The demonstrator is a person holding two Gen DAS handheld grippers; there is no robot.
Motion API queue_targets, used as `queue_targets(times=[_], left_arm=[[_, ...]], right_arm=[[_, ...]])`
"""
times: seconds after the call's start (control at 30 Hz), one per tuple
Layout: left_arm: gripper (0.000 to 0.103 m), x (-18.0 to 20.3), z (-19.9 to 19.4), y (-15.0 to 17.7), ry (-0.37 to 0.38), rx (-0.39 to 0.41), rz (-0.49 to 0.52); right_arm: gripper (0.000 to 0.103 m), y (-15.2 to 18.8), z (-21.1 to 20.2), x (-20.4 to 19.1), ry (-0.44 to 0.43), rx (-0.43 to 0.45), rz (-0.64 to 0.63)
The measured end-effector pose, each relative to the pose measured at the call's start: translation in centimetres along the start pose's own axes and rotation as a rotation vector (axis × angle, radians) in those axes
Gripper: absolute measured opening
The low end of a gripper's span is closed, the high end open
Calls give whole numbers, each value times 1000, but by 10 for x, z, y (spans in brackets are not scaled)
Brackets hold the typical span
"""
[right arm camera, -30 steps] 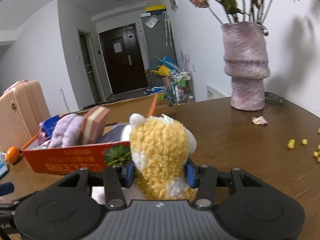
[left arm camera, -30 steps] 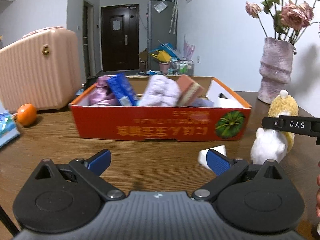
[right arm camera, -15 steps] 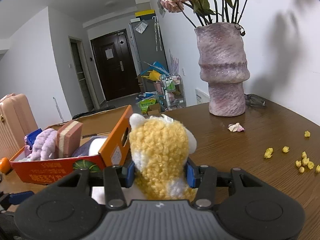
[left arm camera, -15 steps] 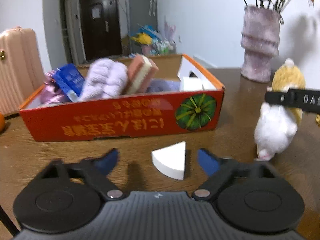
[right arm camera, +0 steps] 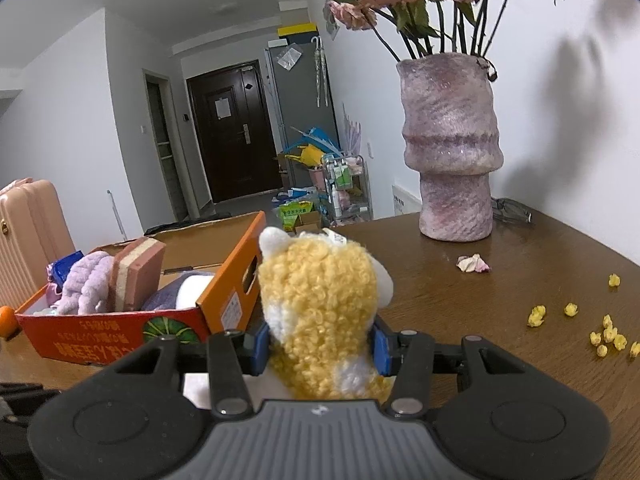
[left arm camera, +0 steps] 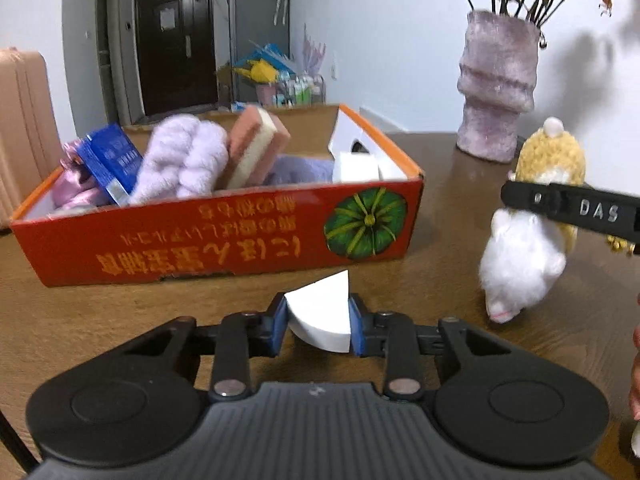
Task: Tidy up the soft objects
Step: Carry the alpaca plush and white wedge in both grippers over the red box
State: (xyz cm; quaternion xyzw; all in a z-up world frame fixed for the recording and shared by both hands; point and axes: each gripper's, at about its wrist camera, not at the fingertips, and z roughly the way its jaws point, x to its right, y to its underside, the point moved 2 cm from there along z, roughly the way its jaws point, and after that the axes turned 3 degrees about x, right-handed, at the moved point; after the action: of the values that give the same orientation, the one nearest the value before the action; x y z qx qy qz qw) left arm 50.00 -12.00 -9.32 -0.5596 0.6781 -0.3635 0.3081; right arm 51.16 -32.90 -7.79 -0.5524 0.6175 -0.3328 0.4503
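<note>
My left gripper [left arm camera: 318, 320] is shut on a white wedge-shaped sponge [left arm camera: 320, 312] that rests on the wooden table [left arm camera: 120, 320], just in front of the orange cardboard box [left arm camera: 224, 240]. The box holds a lilac fluffy cloth [left arm camera: 180, 160], a pink-and-cream sponge [left arm camera: 256, 148], a blue packet [left arm camera: 112, 160] and white foam pieces [left arm camera: 356, 168]. My right gripper [right arm camera: 320, 344] is shut on a yellow-and-white plush toy [right arm camera: 320, 304], to the right of the box [right arm camera: 120, 332]. In the left wrist view that plush toy [left arm camera: 524, 256] hangs head down from a black finger [left arm camera: 568, 208].
A tall mauve vase [right arm camera: 452, 148] with dried roses stands at the back right of the table [right arm camera: 520, 280]. Yellow crumbs [right arm camera: 600, 332] and a petal [right arm camera: 474, 263] lie to the right. A pink suitcase [right arm camera: 28, 236] and an orange [right arm camera: 6, 320] are at the left.
My left gripper moved right to the white wedge sponge and closed on it. The right gripper shifted right with the plush toy still in its grip.
</note>
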Motion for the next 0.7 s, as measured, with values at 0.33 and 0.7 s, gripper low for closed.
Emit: queue_targets(times=[0.33,0.7], left_arm=[[31,-23,-30,-31,-4,166,-77],[31,-72,-30,-65,-63,264,-164]], right_arm=[[48,-19,-3,-21,-22,98,12],[48,-52,21,-59,-67,183,57]])
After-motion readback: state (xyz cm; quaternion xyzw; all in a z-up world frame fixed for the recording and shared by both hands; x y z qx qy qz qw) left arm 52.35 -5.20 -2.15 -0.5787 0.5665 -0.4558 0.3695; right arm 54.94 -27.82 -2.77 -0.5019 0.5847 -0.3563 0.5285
